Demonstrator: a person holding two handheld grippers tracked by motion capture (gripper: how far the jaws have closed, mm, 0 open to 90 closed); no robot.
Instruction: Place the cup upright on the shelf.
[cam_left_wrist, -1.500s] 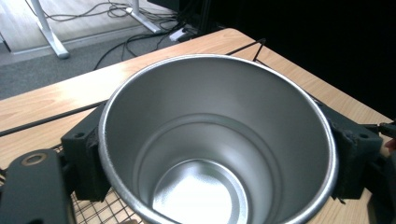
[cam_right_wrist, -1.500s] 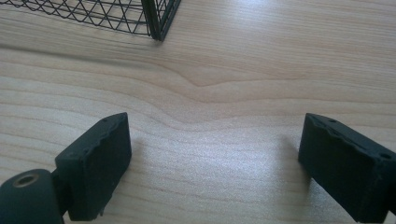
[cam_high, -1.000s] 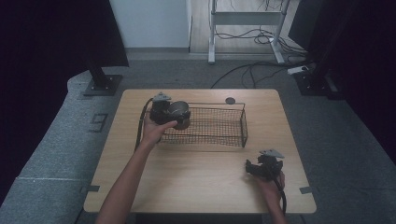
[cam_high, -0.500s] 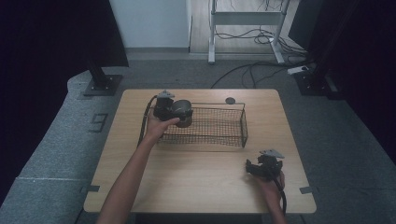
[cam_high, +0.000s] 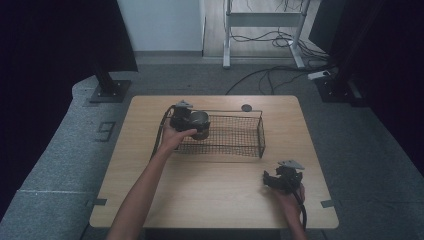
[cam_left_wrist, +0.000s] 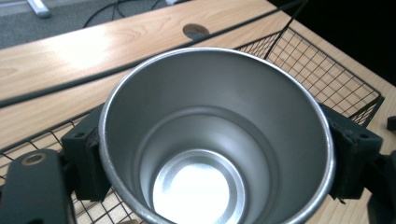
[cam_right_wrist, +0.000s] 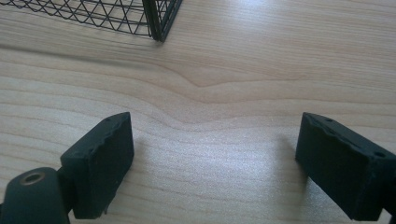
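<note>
1. Two jaws of my left hand-held gripper (cam_high: 196, 125) pinch a steel cup (cam_left_wrist: 215, 140) over the wire basket's (cam_high: 240, 142) left end.
2. My right hand-held gripper (cam_right_wrist: 212, 163) rests spread apart on the counter (cam_high: 210, 185), near the basket's corner.

This is looking like a lab or recording room rather than a home. A plain wooden tabletop (cam_high: 210, 200) is standing alone on grey carpet (cam_high: 60, 165), with dark curtains (cam_high: 55, 45) hanging at the left and right sides. Beyond the tabletop's far edge, loose cables (cam_high: 272, 75) are trailing over the floor beside a white metal frame (cam_high: 262, 20), and black stand bases (cam_high: 109, 90) are sitting near the far left and far right corners. A marker reading 9 (cam_high: 106, 131) is lying on the carpet off the left edge. Tape strips (cam_high: 327, 203) are sticking out at the near corners.
</note>
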